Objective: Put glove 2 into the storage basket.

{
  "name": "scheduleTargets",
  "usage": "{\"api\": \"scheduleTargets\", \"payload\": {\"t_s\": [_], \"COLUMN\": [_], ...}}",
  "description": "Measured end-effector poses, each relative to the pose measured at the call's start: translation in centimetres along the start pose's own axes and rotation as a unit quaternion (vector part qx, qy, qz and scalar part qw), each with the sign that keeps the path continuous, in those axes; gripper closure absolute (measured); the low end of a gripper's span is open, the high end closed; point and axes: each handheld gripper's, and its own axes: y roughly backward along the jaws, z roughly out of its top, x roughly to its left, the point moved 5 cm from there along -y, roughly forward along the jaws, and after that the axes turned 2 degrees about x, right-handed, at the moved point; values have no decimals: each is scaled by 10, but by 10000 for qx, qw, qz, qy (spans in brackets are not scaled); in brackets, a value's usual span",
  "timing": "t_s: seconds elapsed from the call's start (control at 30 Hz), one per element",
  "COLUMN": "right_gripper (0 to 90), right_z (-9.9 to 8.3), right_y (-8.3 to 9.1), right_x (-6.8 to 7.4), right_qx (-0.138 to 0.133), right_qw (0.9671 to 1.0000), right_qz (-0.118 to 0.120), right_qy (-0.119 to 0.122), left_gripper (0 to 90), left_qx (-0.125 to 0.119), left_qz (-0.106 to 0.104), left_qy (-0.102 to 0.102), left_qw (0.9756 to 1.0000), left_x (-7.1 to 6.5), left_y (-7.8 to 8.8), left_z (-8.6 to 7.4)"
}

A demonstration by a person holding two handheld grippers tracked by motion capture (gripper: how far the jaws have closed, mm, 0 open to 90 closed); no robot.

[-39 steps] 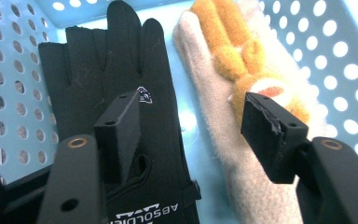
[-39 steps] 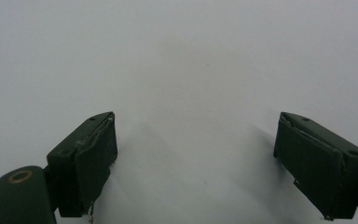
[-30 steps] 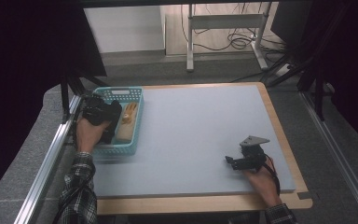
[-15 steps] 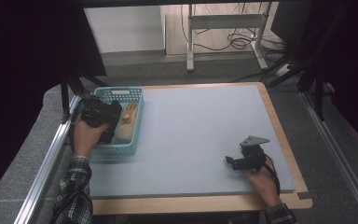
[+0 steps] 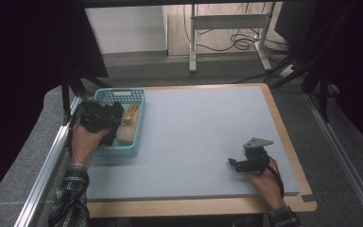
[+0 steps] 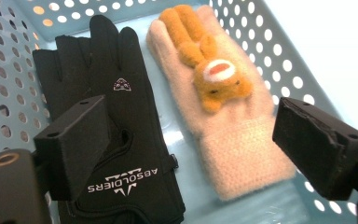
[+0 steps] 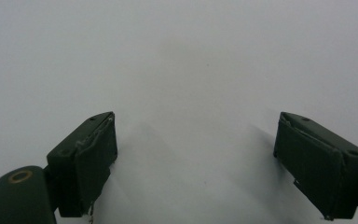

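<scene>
The jaws of the left gripper [image 6: 186, 149] stood wide and had just been opening, with nothing pinched between them; both gloves lay flat beneath, clear of the pads. Under the left-hand jaw in the left gripper view lay the black glove [image 6: 112, 135], cuff toward the camera and fingers pointing to the far wall. Just beside it, edges touching or nearly so, lay the cream knitted glove [image 6: 233, 140] with an orange plush animal [image 6: 212, 60] on its back. Both rested on the floor of the turquoise perforated basket [image 6: 9, 70], which sat at the left edge of the desk [image 5: 198, 137].

The step in hand looked like a release into the basket. To finish it well, the hand should lift straight up with the jaws kept wide, so no pad snags the knit or drags the black glove's cuff, and should clear the basket wall before swinging away.

The right gripper [image 5: 236, 164] rested on the desk near its right front corner, well apart, its jaws wide over bare grey surface.
</scene>
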Motion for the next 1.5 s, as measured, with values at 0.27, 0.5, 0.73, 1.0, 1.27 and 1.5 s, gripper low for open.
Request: {"api": "scheduleTargets", "payload": {"t_s": [0.27, 0.5, 0.73, 1.0, 1.27, 1.5], "right_gripper": [130, 130, 130, 130, 130, 130], "right_z": [0, 0, 0, 0, 0, 0], "right_y": [0, 0, 0, 0, 0, 0], "right_x": [0, 0, 0, 0, 0, 0], "right_qx": [3, 4, 4, 2, 4, 5], "right_qw": [10000, 10000, 10000, 10000, 10000, 10000], "right_qz": [-6, -6, -5, -2, -7, -8], "right_qy": [3, 4, 5, 5, 7, 10], "left_gripper": [67, 35, 9, 0, 0, 0], "left_qx": [-179, -287, -366, -457, -511, -577], "left_qz": [-155, -222, -313, -483, -570, -651], "left_qy": [-64, -165, -206, -335, -525, -627], "left_qw": [9997, 9992, 9986, 9972, 9957, 9942], "left_x": [-9, -18, -27, -42, -59, -72], "left_y": [8, 12, 15, 19, 25, 27], "left_z": [-6, -9, -13, -16, -18, -20]}}
